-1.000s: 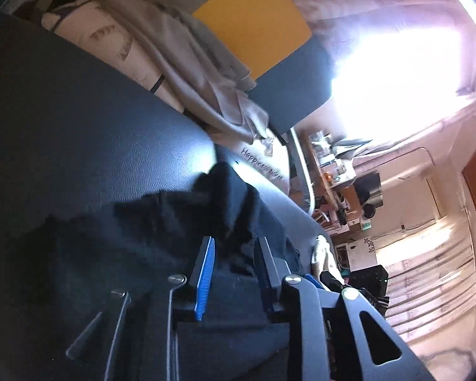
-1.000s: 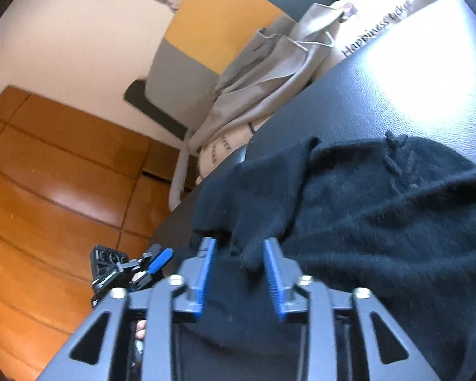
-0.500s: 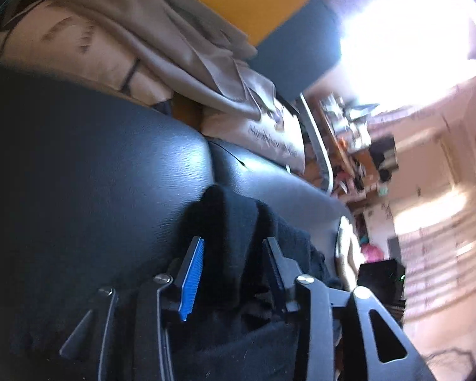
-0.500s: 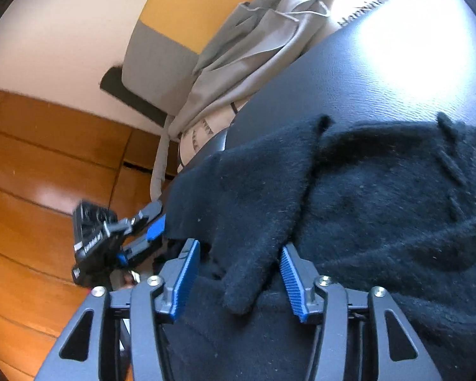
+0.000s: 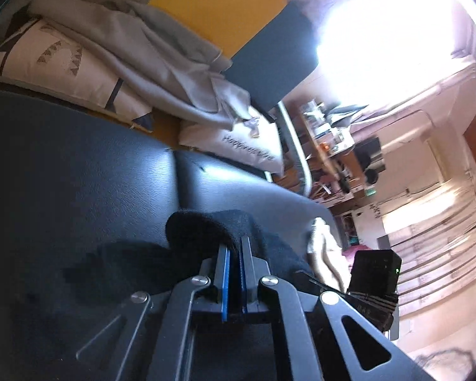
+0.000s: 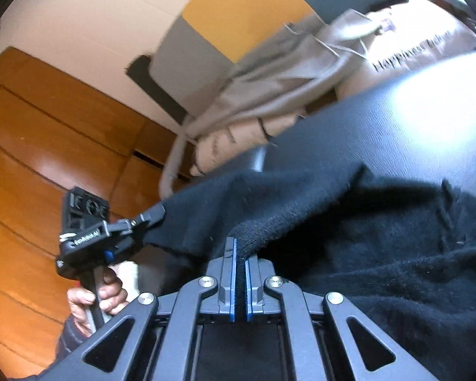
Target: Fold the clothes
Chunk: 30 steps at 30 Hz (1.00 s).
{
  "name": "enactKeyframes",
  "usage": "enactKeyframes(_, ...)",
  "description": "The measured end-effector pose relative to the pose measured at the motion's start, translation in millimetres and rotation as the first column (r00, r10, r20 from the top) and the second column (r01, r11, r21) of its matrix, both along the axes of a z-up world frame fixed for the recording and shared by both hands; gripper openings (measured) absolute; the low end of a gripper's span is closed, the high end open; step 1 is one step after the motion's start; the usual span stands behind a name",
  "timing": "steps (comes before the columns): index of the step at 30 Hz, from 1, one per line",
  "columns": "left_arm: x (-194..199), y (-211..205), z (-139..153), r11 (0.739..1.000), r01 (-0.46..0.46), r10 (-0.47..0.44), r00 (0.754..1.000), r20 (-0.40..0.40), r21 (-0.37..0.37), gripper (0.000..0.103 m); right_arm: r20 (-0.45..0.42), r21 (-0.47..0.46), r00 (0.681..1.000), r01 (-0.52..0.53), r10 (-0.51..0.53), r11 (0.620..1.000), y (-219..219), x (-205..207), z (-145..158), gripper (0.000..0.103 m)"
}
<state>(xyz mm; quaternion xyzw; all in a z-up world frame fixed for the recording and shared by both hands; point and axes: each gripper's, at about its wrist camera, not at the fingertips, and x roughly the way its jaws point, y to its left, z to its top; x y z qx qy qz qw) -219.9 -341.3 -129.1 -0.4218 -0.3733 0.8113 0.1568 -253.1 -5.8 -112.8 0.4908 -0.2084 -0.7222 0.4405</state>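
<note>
A black fuzzy garment (image 6: 380, 247) lies on a black leather sofa seat (image 6: 396, 117). My right gripper (image 6: 240, 249) is shut on a folded edge of it, near the bottom of the right wrist view. Off to the left, my left gripper (image 6: 152, 216) pinches a corner of the same cloth, and a hand (image 6: 103, 292) holds its handle. In the left wrist view, my left gripper (image 5: 234, 249) is shut on a rounded fold of the black garment (image 5: 200, 228), lifted a little above the seat (image 5: 79, 165).
A grey garment (image 5: 161, 54) is draped over patterned pillows (image 5: 63, 60) and a lettered pillow (image 5: 238, 143) at the sofa's back. Yellow and dark cushions (image 5: 219, 6) stand behind. A metal armrest (image 5: 295, 146) bounds the seat; cluttered shelves (image 5: 333, 133) lie beyond. Wood panelling (image 6: 31, 158) fills the left.
Both grippers stood open around the garment's edge and have now shut on it. The cloth between them has been drawn taut and raised slightly.
</note>
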Motion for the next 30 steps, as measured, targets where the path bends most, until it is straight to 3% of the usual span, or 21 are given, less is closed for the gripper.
enactKeyframes(6,44,21,4,1.0,0.015,-0.015,1.0,0.002,-0.013,0.003,-0.018,-0.006,1.0,-0.006,0.006,1.0,25,27,17,0.005)
enactKeyframes(15,82,42,-64,0.998,0.029,-0.018,0.986,0.165,-0.062,0.003,0.044,0.092,0.999,0.02,-0.024,0.996,60,52,-23,0.005)
enactKeyframes(21,99,40,-77,0.998,0.039,-0.03,0.979,0.202,-0.042,0.003,0.055,0.174,0.998,0.031,-0.042,0.984,71,62,-46,0.005)
enactKeyframes(22,101,40,-75,0.998,0.05,-0.041,0.979,0.2,-0.043,0.005,0.057,0.188,0.997,0.033,-0.045,0.982,73,64,-50,0.003)
enactKeyframes(24,104,42,-62,0.991,0.064,-0.041,0.982,0.186,-0.117,0.005,0.044,0.223,0.998,0.035,-0.045,0.974,76,67,-53,0.005)
enactKeyframes(26,104,42,-39,0.985,0.051,-0.032,0.993,0.113,-0.166,0.008,-0.036,0.288,0.999,0.031,-0.021,0.957,72,71,-37,0.015)
enactKeyframes(28,99,41,-21,0.986,0.032,-0.025,0.999,0.042,-0.162,0.013,-0.126,0.346,0.992,0.043,0.002,0.937,69,75,-19,0.039)
enactKeyframes(30,84,46,-4,0.984,0.02,-0.026,0.999,-0.031,-0.175,0.016,-0.239,0.349,0.971,0.088,-0.002,0.933,65,78,4,0.04)
